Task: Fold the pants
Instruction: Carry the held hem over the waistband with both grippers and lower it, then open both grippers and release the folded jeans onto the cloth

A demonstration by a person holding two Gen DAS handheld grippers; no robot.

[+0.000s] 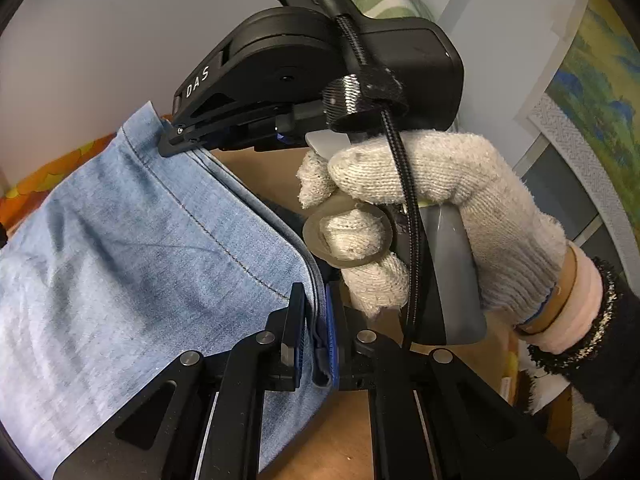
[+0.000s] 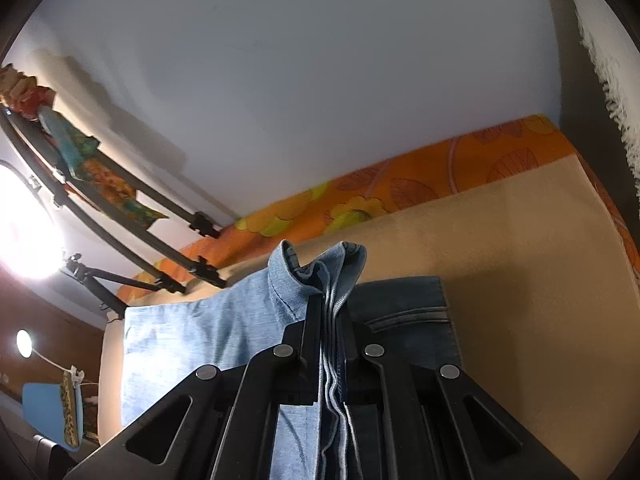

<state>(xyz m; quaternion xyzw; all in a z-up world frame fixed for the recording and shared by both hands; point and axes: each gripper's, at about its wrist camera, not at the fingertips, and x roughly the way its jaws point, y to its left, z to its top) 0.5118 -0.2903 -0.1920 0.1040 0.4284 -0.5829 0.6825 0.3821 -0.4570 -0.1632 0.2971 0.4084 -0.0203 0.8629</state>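
A gloved hand [image 1: 460,216] grips the right tool [image 1: 172,142], angled downward, its jaws clamped on the hem of light-blue pants [image 1: 132,248]; the left tool [image 1: 316,336] pinches the same edge nearer the camera. The denim hangs between both tools above a tan tabletop [image 2: 528,264], where darker folded jeans [image 2: 404,312] lie partly hidden behind the tool's frame

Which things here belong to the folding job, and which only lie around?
Belong to the job:
- light blue pants
- left tool, shut on them
- right tool, shut on them

Just around:
- darker jeans
- orange flowered cloth
- tripod
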